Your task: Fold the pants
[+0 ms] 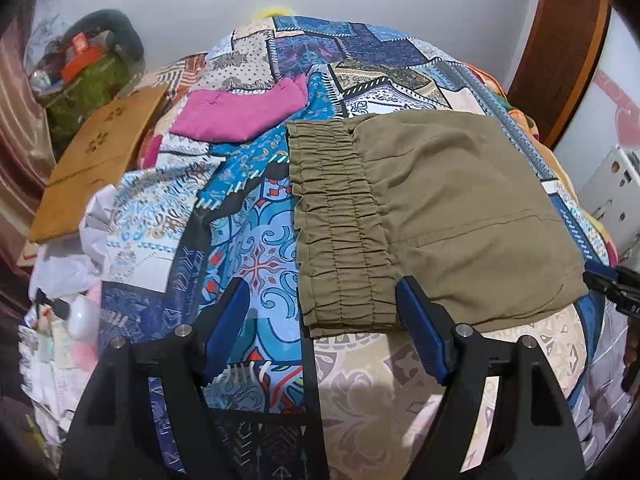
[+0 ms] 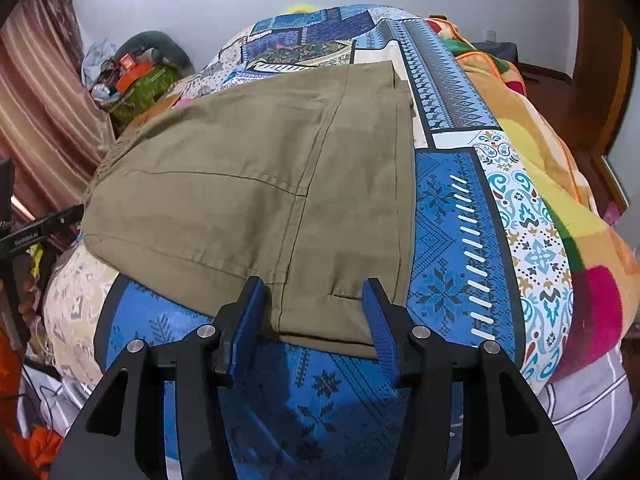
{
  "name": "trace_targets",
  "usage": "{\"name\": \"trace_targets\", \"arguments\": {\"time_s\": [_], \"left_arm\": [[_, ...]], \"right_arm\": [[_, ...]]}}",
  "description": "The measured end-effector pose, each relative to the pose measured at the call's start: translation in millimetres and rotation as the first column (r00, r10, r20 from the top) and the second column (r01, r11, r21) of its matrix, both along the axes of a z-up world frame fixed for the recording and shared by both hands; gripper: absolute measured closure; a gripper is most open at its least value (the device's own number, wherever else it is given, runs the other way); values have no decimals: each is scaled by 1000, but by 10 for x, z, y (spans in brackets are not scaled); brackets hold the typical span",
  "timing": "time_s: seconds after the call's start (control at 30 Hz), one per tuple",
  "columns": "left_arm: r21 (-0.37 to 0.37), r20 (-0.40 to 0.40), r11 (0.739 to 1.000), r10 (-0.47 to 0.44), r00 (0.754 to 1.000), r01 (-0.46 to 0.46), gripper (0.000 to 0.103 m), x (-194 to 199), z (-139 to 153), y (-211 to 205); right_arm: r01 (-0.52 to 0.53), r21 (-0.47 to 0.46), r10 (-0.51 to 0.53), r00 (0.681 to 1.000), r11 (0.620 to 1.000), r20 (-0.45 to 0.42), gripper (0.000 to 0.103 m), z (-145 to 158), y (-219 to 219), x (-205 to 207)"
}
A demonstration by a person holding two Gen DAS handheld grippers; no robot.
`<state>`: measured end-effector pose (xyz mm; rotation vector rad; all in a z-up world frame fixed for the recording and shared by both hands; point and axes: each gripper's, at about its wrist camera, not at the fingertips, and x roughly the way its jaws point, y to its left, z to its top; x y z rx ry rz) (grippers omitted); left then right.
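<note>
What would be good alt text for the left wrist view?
Folded olive pants lie flat on a blue patterned bedspread, elastic waistband toward the left. The left tool is open at the pants' near edge, holding nothing. A pink garment lies farther back.

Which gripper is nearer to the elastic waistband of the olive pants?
Left. The left gripper hangs open at the elastic waistband's near corner; the right gripper is open at the pants' opposite folded end.
</note>
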<state>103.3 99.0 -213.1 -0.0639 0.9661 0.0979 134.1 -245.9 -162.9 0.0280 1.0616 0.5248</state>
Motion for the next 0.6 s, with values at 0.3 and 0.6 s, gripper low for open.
{"name": "trace_targets", "arguments": {"time_s": [0.3,0.6], "left_arm": [[25,60,1000,6,998,-8,26,122,410,79],[54,119,999,-5,993,-1,26,734,741,195]], "right_arm": [[-52,-93,57,997,994,49,56,249,14,67],[-4,-94,21,982,996,186,55,605,1,601]]}}
